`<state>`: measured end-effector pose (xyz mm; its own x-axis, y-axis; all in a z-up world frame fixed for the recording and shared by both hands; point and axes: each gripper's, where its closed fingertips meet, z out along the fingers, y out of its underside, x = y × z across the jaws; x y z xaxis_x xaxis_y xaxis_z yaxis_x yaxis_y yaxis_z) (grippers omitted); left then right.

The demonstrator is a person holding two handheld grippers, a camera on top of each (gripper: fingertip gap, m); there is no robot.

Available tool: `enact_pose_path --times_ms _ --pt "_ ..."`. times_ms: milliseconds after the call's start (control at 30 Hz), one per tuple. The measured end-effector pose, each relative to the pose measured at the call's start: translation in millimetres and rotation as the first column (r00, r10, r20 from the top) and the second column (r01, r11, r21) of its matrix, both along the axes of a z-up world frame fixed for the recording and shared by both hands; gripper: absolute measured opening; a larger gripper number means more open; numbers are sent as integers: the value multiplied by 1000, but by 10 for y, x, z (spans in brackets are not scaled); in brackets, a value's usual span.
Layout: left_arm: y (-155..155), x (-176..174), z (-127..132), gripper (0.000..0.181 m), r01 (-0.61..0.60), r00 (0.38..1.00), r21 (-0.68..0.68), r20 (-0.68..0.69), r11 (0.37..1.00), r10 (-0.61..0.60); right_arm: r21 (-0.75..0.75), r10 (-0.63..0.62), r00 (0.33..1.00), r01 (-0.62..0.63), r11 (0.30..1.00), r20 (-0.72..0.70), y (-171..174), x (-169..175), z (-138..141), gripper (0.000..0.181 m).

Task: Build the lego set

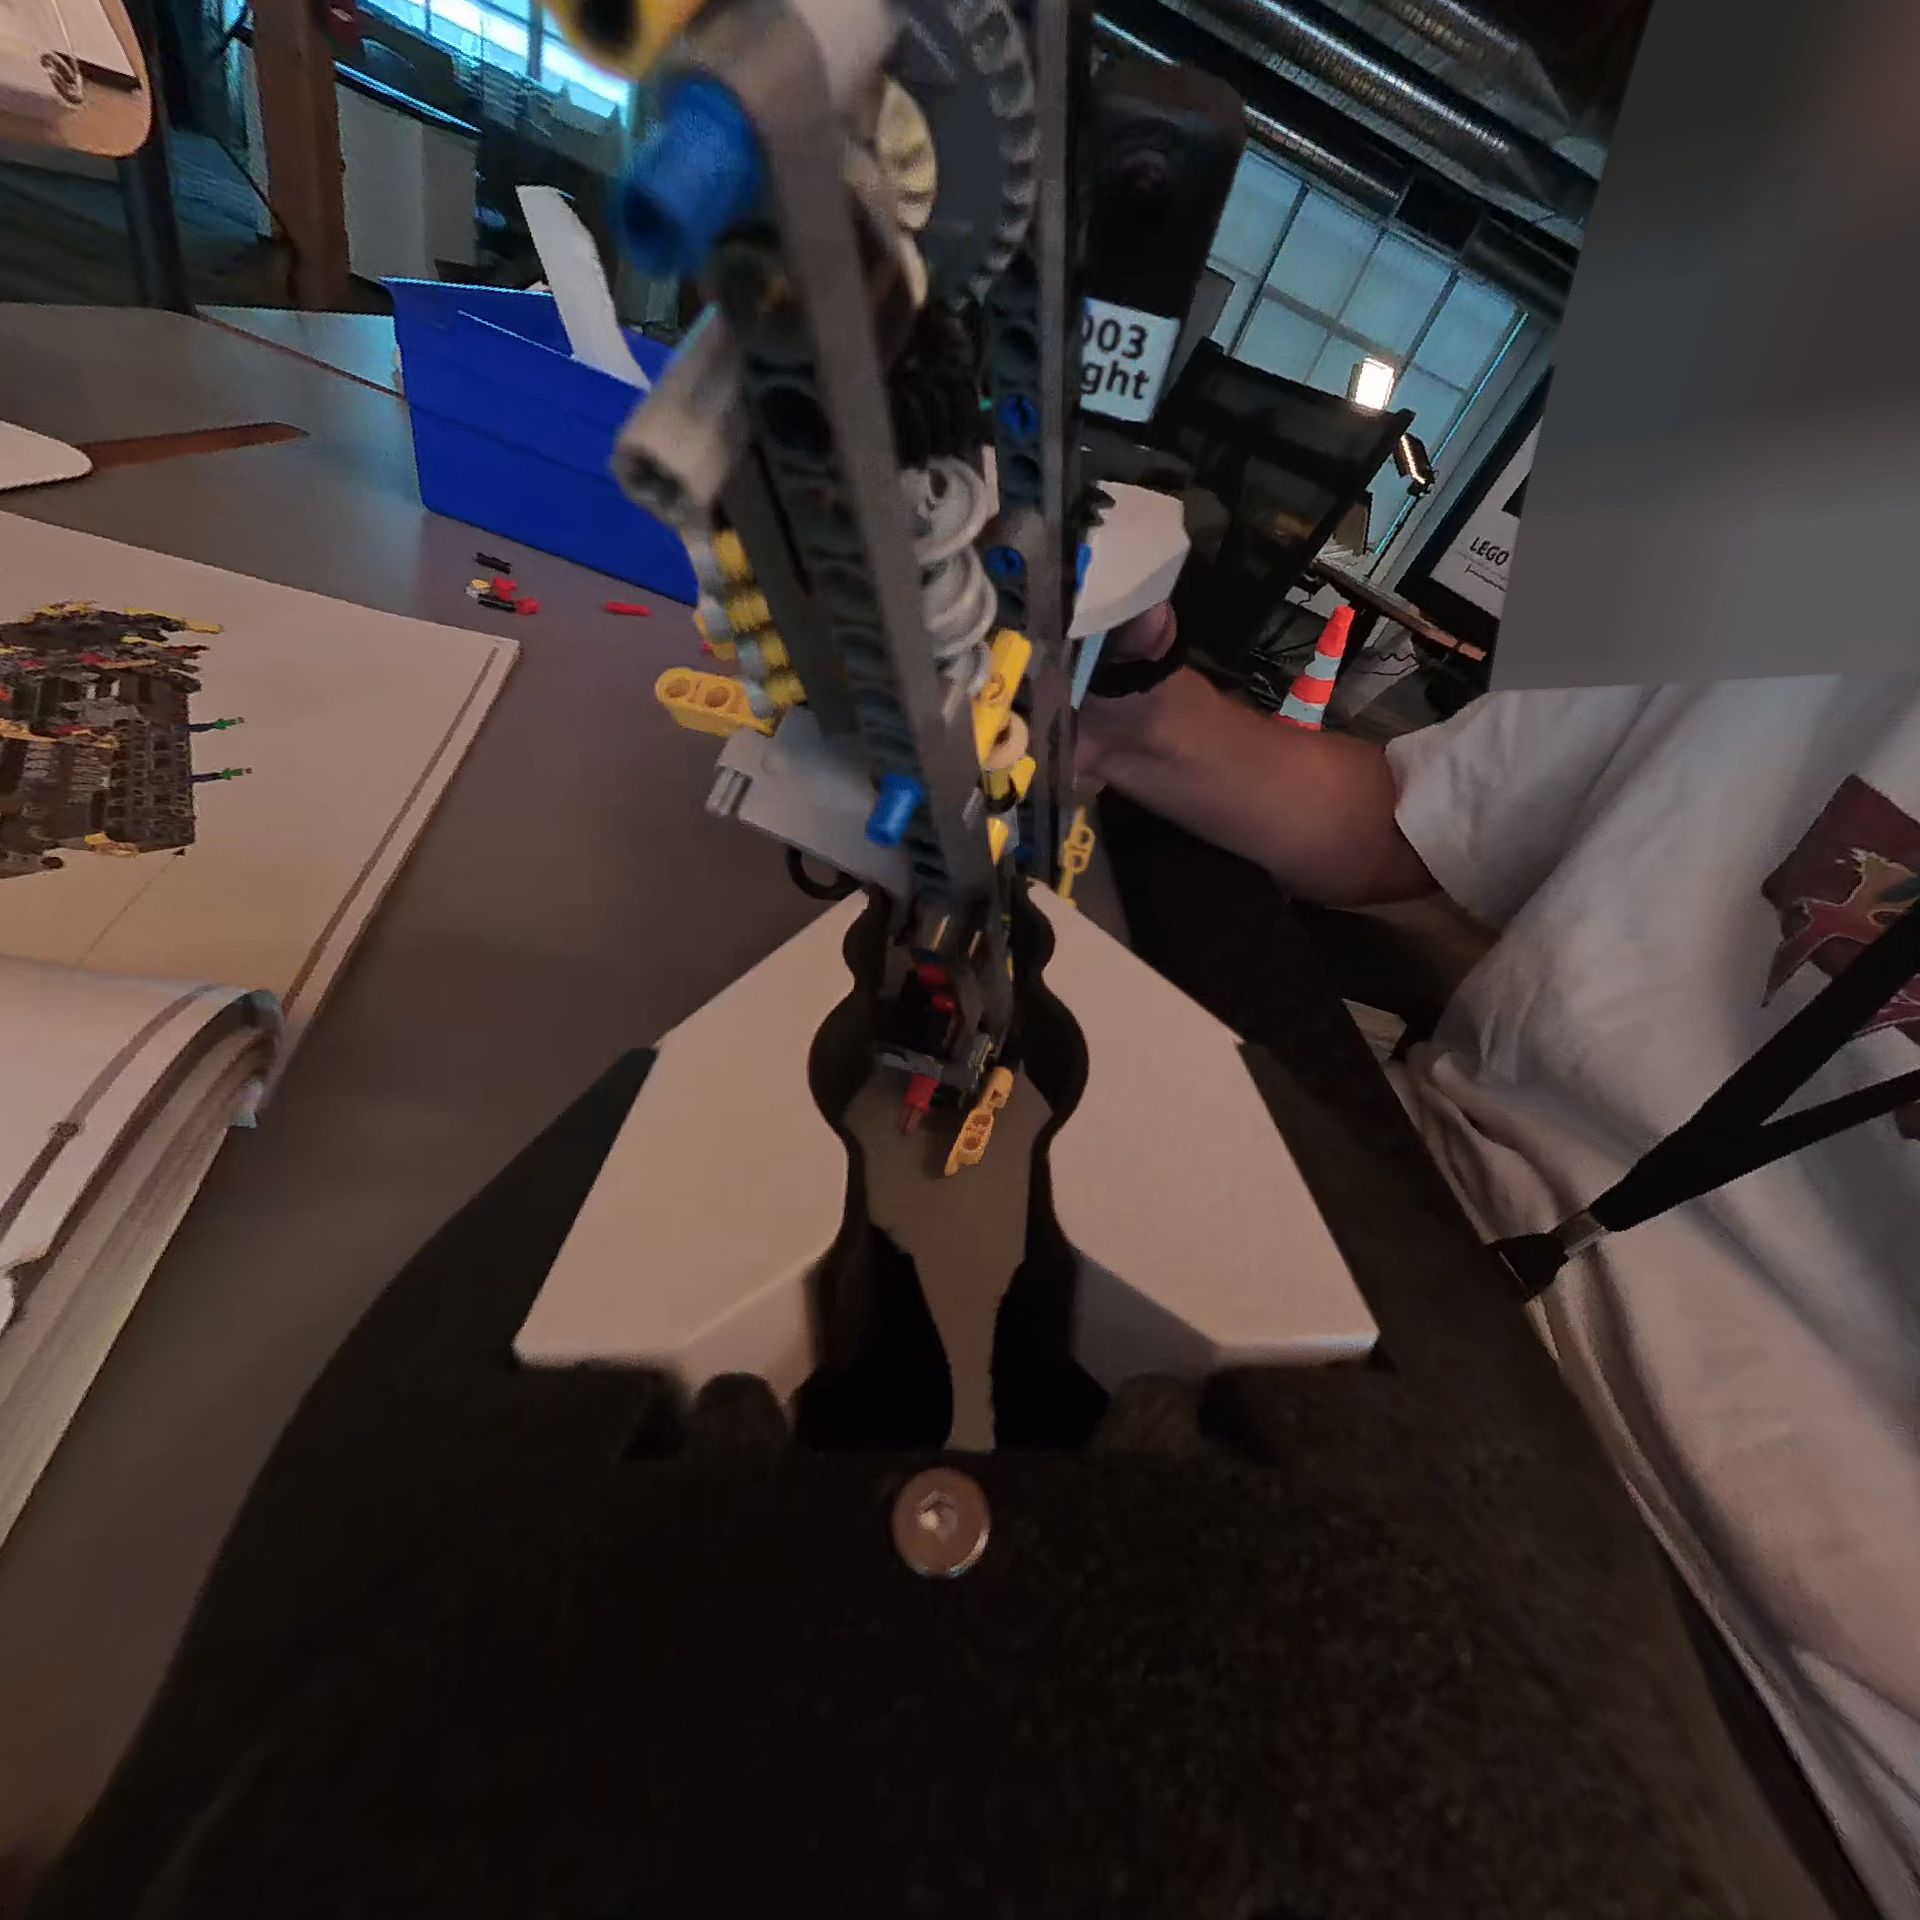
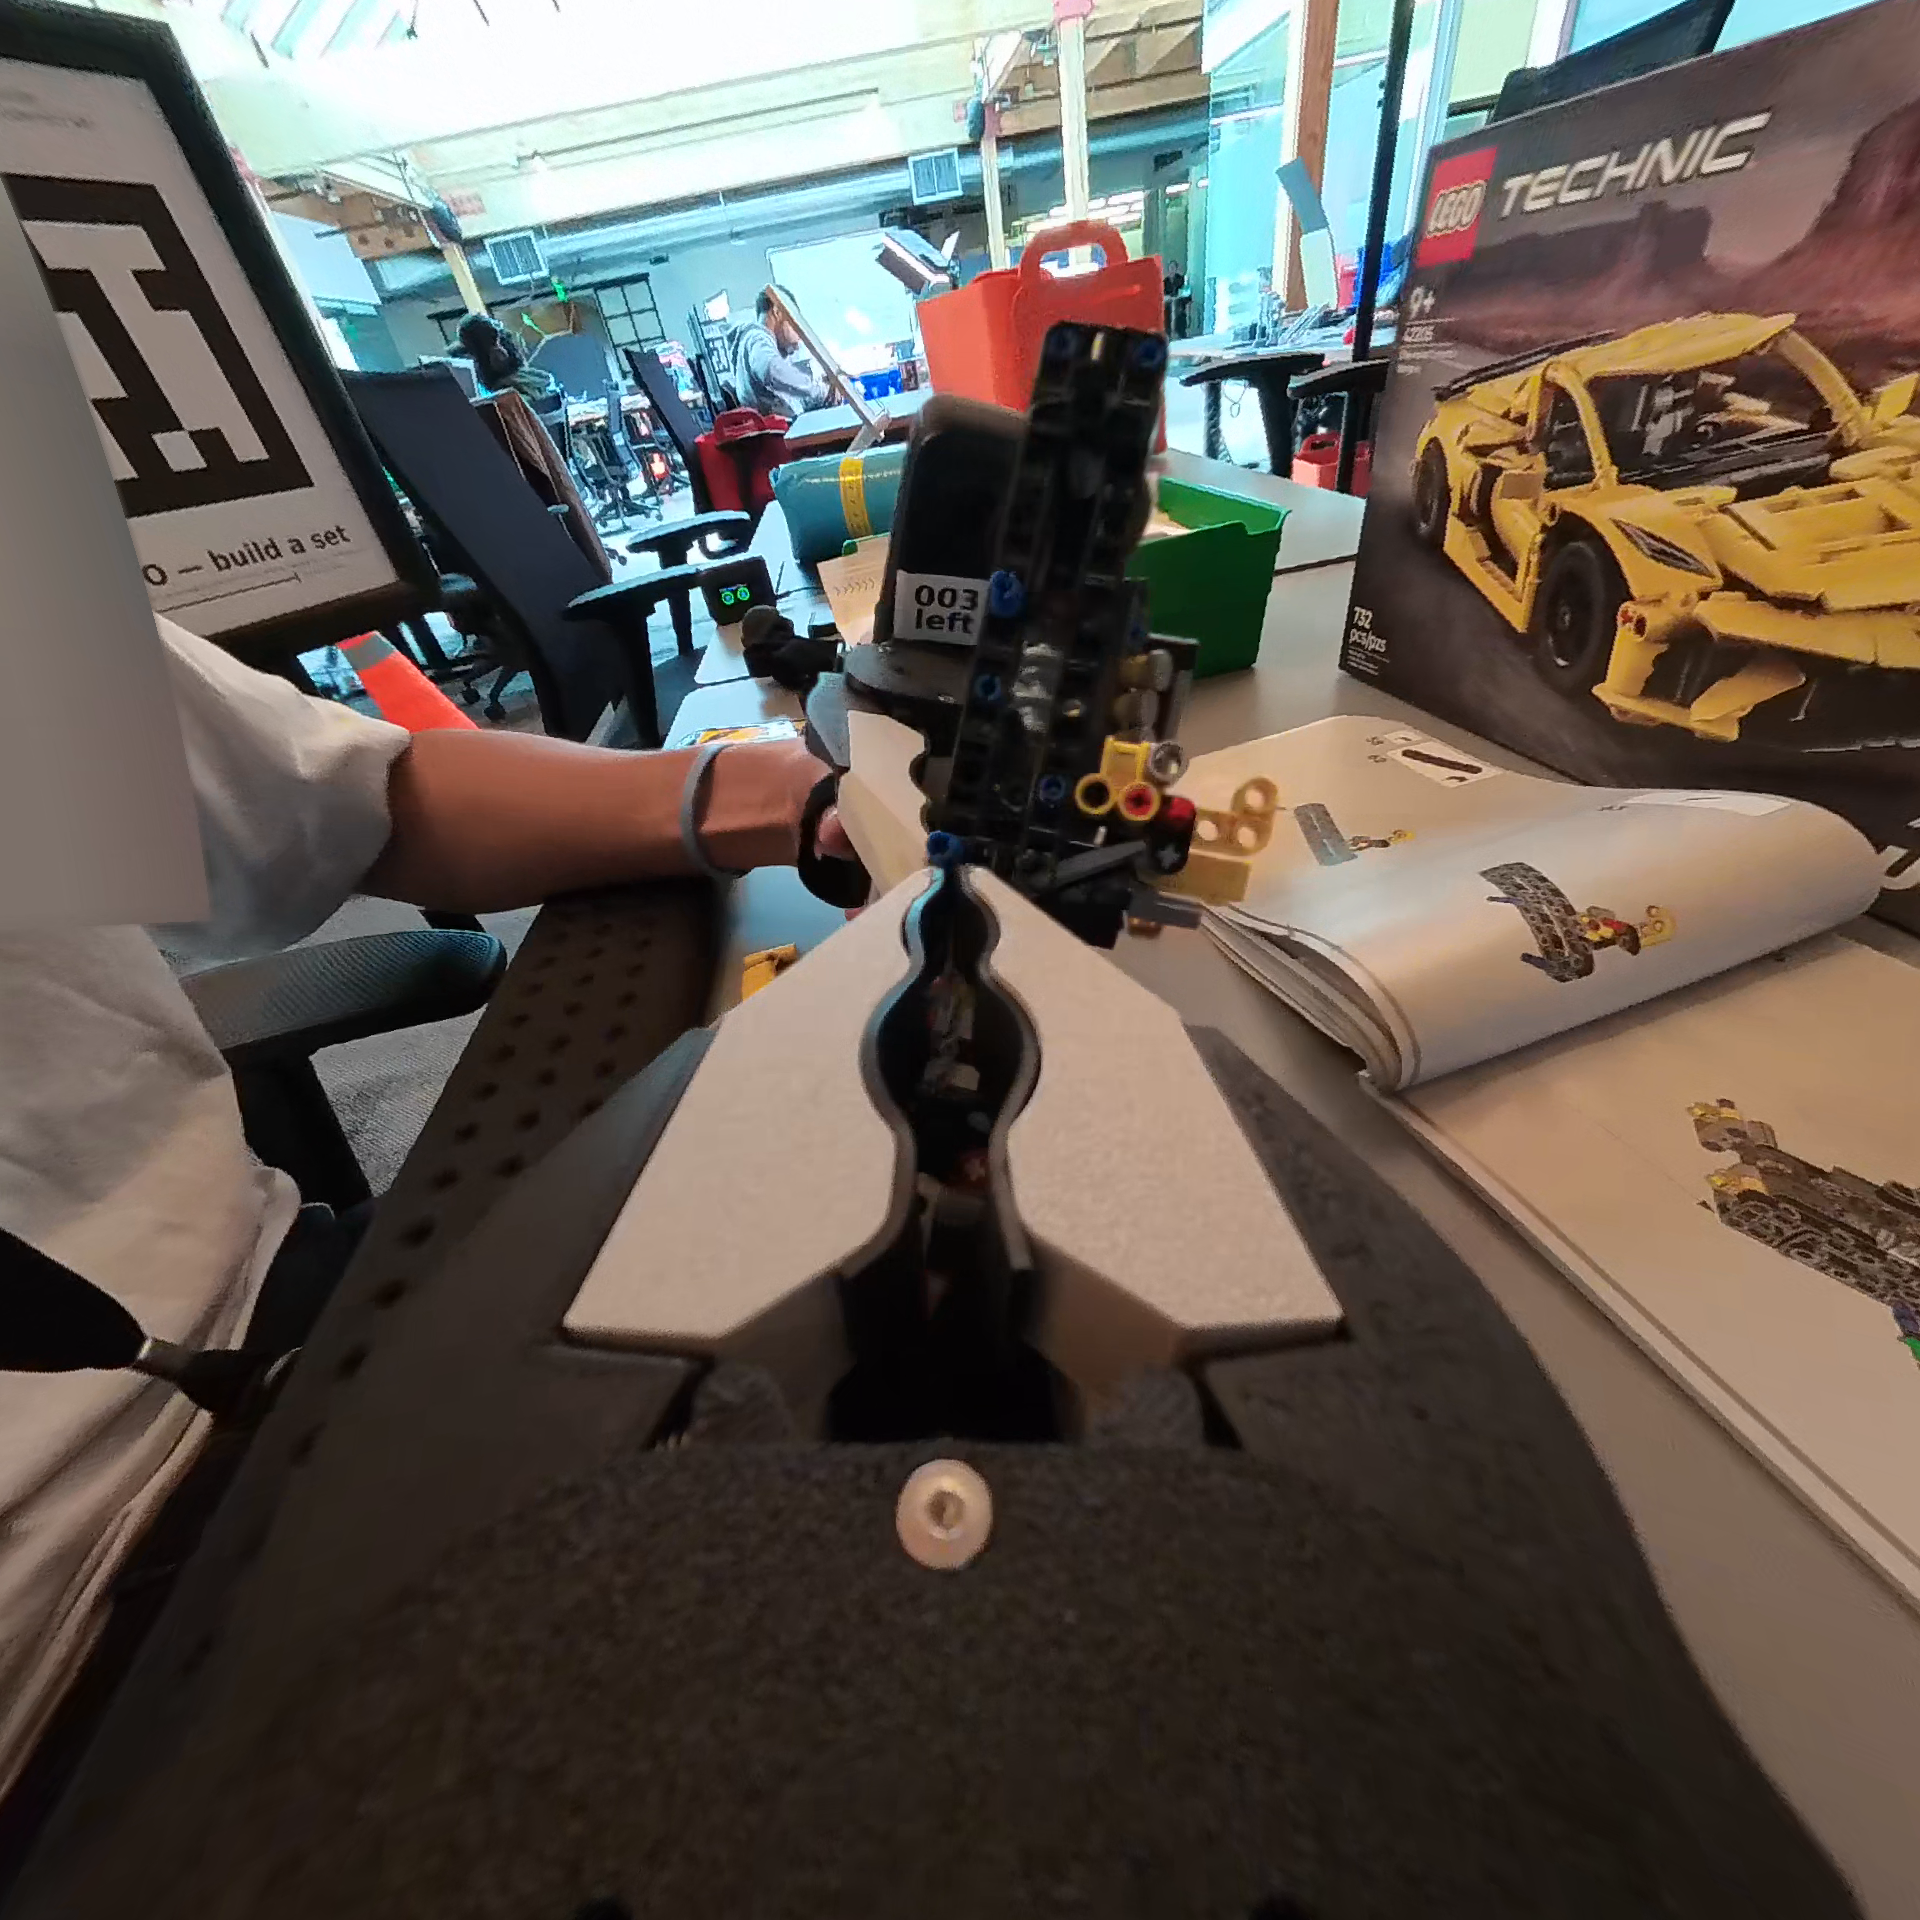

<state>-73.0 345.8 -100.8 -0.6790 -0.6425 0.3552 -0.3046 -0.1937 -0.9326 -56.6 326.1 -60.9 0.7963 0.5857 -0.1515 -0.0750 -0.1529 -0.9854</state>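
A partly built lego assembly (image 1: 862,499) of dark beams with blue pins, grey gears and yellow connectors stands up between my two grippers. My left gripper (image 1: 951,904) is shut on its lower end, with red and yellow bits showing between the white fingers (image 1: 727,1122). In the right wrist view the same assembly (image 2: 1049,665) rises just past my right gripper (image 2: 951,883), which is shut on its near edge by a blue pin (image 2: 940,847). The other gripper's dark body (image 2: 940,499) sits behind the assembly.
An open instruction booklet (image 1: 260,779) lies on the grey table (image 1: 540,831); it also shows in the right wrist view (image 2: 1507,883). A blue bin (image 1: 520,447) with loose small pieces (image 1: 509,594) stands beyond. A green bin (image 2: 1216,582) and the set's box (image 2: 1662,468) stand on the right. A person's arm (image 2: 540,810) reaches in. My right fingertips sit around 5 centimeters from my left ones.
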Motion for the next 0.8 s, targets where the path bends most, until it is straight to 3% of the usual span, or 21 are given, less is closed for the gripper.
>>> enact_pose_path --times_ms 200,433,600,800 --pt "21 44 33 17 -33 999 -35 33 999 34 16 -37 999 36 999 24 -6 48 15 0" --pt "-59 -41 48 15 -6 992 36 125 999 1 44 -29 995 25 999 100 -79 4 29 5" --pt "-34 -42 38 15 -5 994 28 112 1000 2 76 -48 985 35 996 168 -100 -65 10 17" --pt "-24 -40 35 14 -7 993 37 115 999 3 54 -91 983 84 995 162 -50 29 -11 13"
